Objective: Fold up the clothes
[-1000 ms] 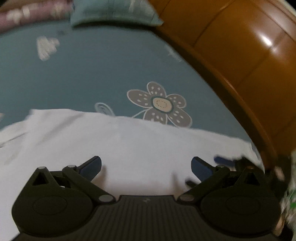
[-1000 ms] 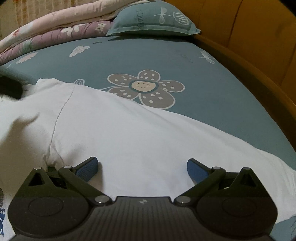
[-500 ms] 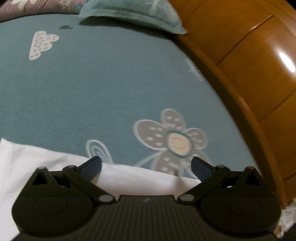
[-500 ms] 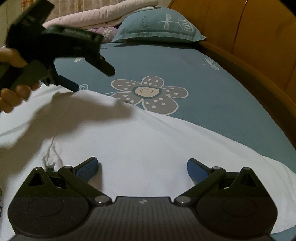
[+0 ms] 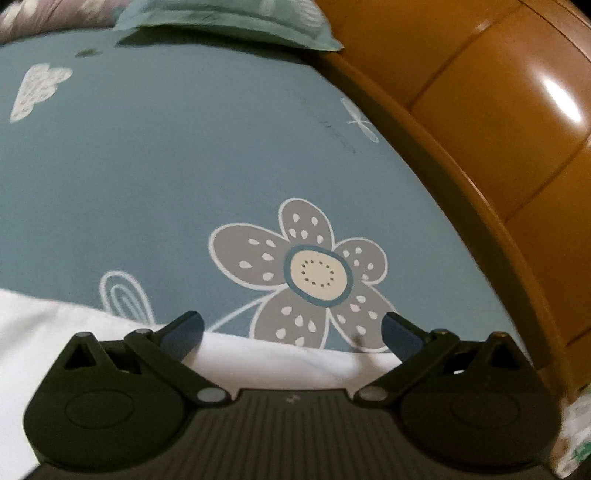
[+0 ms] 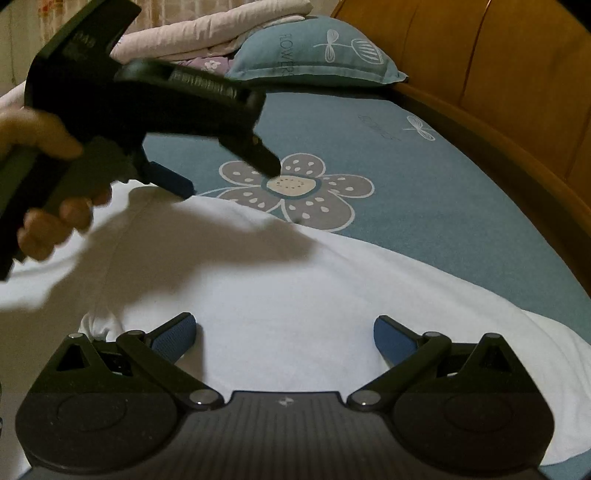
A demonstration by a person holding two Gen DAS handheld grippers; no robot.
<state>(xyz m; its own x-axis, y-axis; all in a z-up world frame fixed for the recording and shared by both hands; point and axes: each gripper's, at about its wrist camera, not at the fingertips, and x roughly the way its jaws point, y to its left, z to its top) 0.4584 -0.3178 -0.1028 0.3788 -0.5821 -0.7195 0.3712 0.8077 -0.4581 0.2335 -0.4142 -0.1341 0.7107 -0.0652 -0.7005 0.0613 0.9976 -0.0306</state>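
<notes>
Two grippers are over a bed dressed in a teal sheet [image 6: 424,192], and that sheet carries a large grey flower print [image 5: 310,273] with a cream centre, a pale cloud print [image 5: 37,88] further off, and small dragonfly outlines near the far edge. A glossy orange-brown wooden headboard [image 5: 498,122] curves along your right side. At the head of the bed lies a teal pillow [image 6: 317,51], and folded pink and purple bedding [image 6: 207,33] is stacked beside and behind it.

The white garment [image 6: 295,295] is spread flat on the sheet below the flower, its far edge running just under the petals. A seam runs down its left part, and a small bunched fold sits near your right gripper's left fingertip.

Your right gripper [image 6: 284,332] hovers low over the middle of the garment with its blue-padded fingers spread wide and nothing between them; white cloth fills the gap.

Your left gripper [image 5: 291,328] is also spread wide and holds nothing. Its fingertips reach the garment's far edge, with the flower just beyond. In the right wrist view your left hand [image 6: 48,192] grips its handle above the garment's upper left part, casting a broad shadow on the cloth.
</notes>
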